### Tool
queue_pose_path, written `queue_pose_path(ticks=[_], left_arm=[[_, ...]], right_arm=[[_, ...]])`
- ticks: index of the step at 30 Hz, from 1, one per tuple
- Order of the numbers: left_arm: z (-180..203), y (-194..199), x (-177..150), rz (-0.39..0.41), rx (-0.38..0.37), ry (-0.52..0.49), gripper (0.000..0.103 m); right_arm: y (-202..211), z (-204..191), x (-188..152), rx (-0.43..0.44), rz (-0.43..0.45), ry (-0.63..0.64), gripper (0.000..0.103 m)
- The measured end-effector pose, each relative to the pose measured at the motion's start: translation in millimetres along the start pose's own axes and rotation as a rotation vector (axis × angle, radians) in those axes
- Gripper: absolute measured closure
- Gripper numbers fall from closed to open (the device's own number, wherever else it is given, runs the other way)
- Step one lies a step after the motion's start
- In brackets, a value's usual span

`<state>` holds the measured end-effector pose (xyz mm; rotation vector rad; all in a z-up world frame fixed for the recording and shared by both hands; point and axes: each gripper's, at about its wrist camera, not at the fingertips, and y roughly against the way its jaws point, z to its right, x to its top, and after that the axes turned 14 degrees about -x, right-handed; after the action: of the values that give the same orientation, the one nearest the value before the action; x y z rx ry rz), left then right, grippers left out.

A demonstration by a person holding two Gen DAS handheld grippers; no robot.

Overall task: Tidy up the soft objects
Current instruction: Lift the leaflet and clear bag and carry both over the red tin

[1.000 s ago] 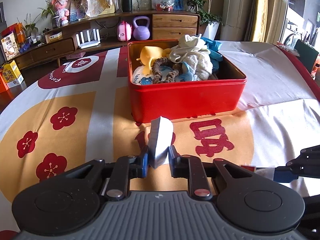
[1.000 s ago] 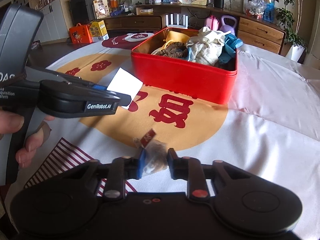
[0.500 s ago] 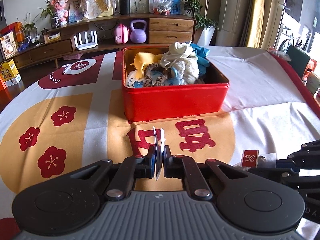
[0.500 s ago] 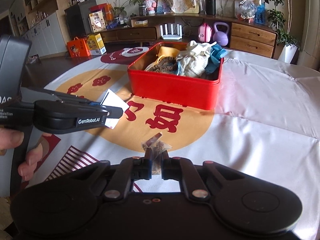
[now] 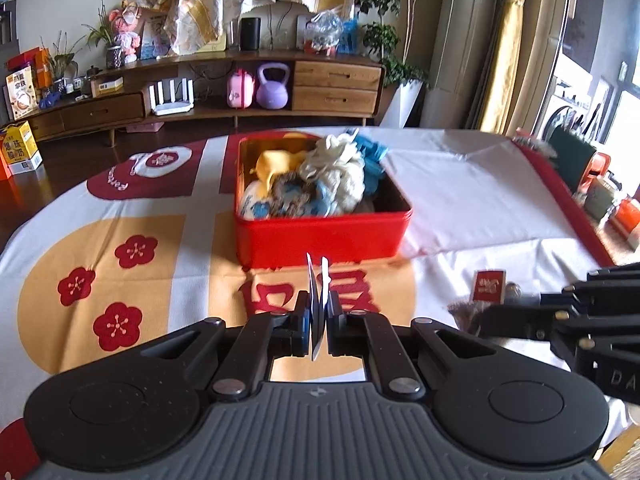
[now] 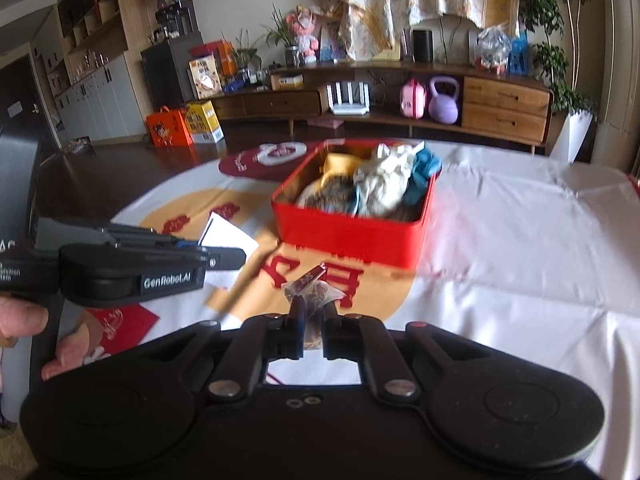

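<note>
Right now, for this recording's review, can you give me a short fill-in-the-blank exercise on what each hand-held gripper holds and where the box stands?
1. The left hand-held gripper is shut on a folded ____ paper.
2. The right hand-held gripper is shut on a clear packet with a ____ label.
3. The tin box full of soft things is coloured ____.
4. The box stands on a ____.

Missing words: white; red; red; tablecloth
</note>
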<state>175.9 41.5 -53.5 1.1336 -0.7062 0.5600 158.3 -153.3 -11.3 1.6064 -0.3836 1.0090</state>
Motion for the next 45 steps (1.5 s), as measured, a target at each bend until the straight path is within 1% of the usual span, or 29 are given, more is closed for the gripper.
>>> queue_pose_path(ticks=[5, 8, 12, 22, 26, 30, 35, 39, 45], left_arm=[[16, 15, 16, 0.032, -0.024, -0.030, 0.095], [26, 21, 26, 0.059, -0.025, -0.075, 0.095], [34, 22, 38, 0.079, -0.030, -0.107, 0.095], [31, 12, 73, 0.114, -0.033, -0.148, 0.095], [23, 1, 88, 0.115, -0.027, -0.141, 0.095], [10, -15, 99, 0.104, -0.031, -0.126, 0.095], [-5, -37, 106, 0.080, -0.023, -0.117, 0.095], [-19, -58, 111, 0.060, -0.016, -0.084, 0.095], [-38, -88, 115, 0.028, -0.005, -0.044, 0.095]], right_arm=[[13, 6, 17, 0.007, 0.032, -0.004, 0.096], [15, 10, 28, 0.013, 0.042, -0.015, 0.096], [14, 15, 45, 0.010, 0.065, -0.021, 0.096], [-4, 31, 86, -0.025, 0.108, -0.036, 0.096], [-19, 34, 98, -0.042, 0.112, -0.037, 0.096], [-37, 37, 103, -0.054, 0.103, -0.037, 0.096], [-66, 40, 106, -0.067, 0.069, -0.029, 0.096], [-87, 41, 106, -0.072, 0.043, -0.006, 0.096], [-118, 45, 103, -0.078, 0.001, -0.014, 0.096]])
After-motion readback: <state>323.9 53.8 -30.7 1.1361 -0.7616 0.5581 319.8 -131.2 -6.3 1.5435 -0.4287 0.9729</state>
